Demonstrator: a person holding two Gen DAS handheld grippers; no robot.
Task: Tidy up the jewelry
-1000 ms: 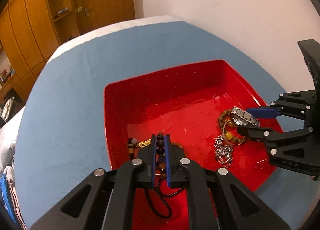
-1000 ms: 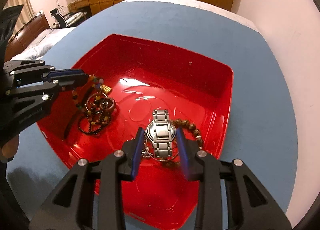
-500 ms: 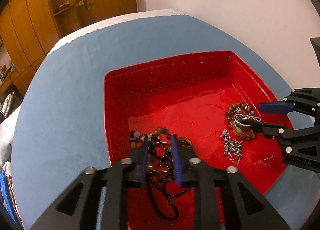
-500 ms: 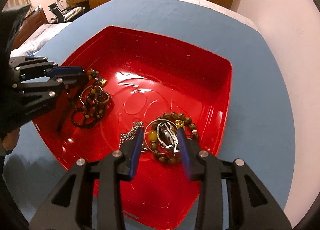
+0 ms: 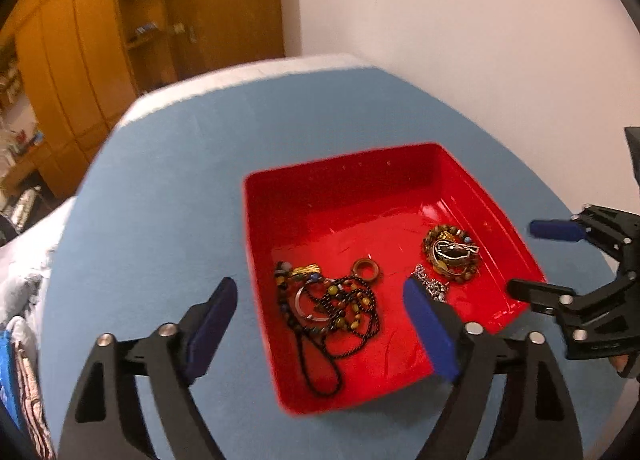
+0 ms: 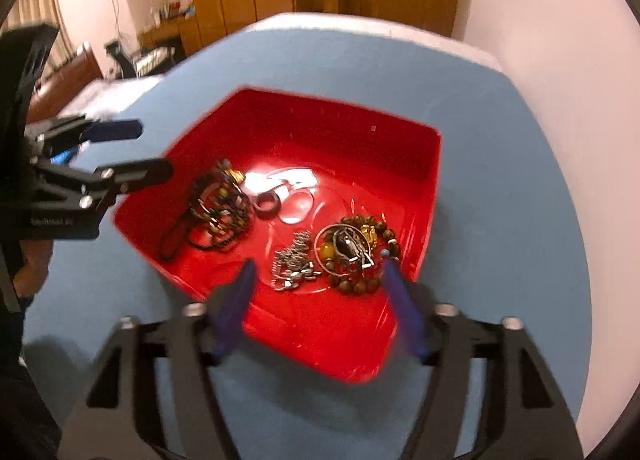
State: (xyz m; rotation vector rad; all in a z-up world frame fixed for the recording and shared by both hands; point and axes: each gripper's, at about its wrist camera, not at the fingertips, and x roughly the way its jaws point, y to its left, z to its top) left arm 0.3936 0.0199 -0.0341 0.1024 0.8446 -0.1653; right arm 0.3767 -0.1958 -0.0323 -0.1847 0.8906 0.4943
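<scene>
Red tray sits on the blue counter, jewelry inside in two heaps. Near my left gripper: a tangle of dark bead necklaces with a brown ring just beside it. Near my right gripper: a brown bead bracelet coiled around a watch, with a silver chain just beside. Left fingers are spread wide and opening, nothing between them, held above the tray's near edge. Right fingers also spread and opening, nothing pinched, the bracelet heap lying apart below them. All jewelry rests on the tray floor, none touched. Writing on the left gripper's body in the right wrist view is too blurred to read; no brand legible on the watch.
</scene>
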